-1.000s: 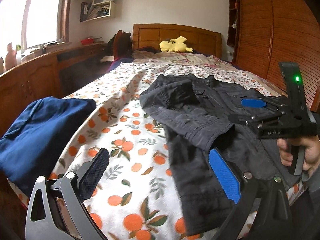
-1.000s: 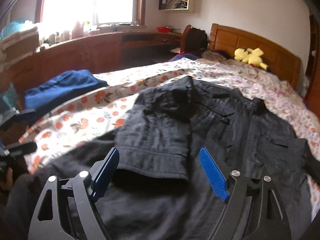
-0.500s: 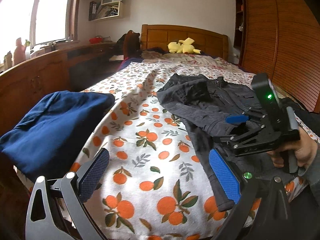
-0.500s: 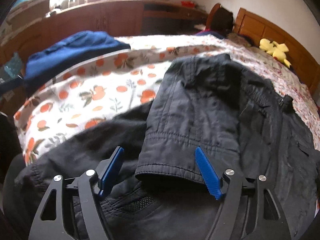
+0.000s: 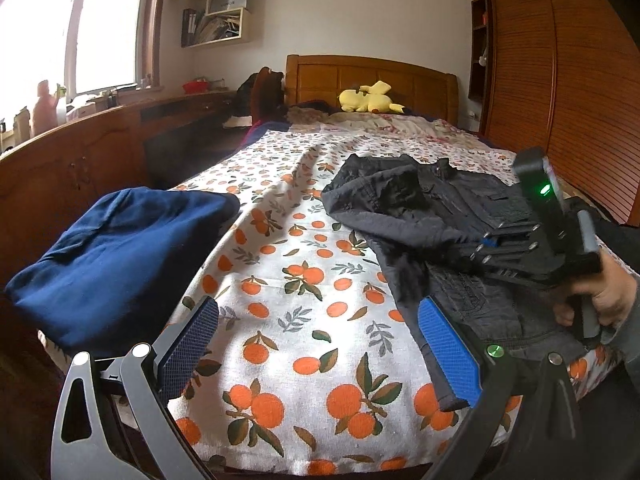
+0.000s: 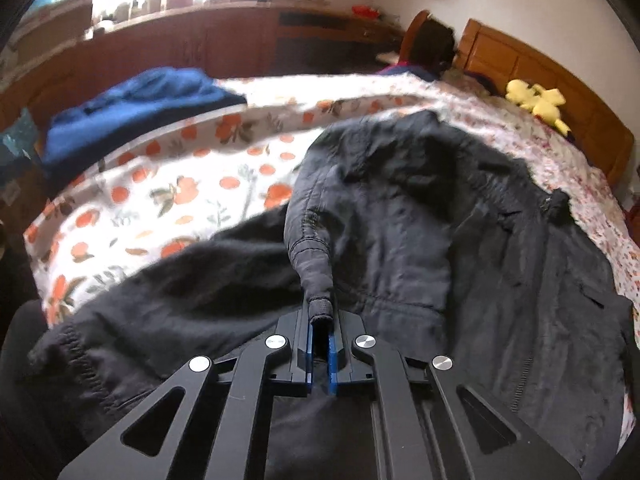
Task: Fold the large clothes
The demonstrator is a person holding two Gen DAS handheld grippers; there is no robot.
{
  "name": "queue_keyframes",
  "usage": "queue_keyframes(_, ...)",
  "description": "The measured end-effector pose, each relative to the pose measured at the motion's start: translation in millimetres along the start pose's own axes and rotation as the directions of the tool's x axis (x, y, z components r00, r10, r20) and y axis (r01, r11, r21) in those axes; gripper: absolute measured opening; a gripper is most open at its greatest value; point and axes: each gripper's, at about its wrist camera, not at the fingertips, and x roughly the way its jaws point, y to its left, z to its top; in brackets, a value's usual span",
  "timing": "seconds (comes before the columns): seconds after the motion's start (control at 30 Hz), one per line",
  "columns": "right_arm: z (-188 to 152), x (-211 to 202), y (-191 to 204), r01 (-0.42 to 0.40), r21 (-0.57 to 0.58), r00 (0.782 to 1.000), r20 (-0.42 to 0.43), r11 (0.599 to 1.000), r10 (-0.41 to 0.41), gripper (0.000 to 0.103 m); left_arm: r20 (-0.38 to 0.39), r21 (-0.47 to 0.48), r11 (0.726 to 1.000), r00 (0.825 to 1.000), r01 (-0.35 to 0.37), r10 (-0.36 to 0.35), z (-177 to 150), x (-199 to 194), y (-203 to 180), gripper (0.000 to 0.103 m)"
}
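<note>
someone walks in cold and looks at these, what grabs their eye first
Probably the black jacket spread over the orange-print bedsheet, with the right claw shut on the cuff of its sleeve near the foot of the bed. Next, the folded blue garment at the sheet's left edge, and the yellow plush toy up by the wooden headboard.
</note>
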Motion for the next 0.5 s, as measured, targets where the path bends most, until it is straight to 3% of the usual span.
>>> queue_keyframes(0.27,2,-86,-56,0.014,0.122,0.988,0.154,0.992,-0.033,0.004,0.015,0.014,1.000,1.000,0.011,-0.011,7,-3,-18,0.101)
queue_keyframes(0.5,-13,-146,-92,0.062,0.169,0.969,0.226,0.984,-0.100,0.004,0.028,0.027,0.999,0.999,0.046,-0.047,15,-1,-49,0.101)
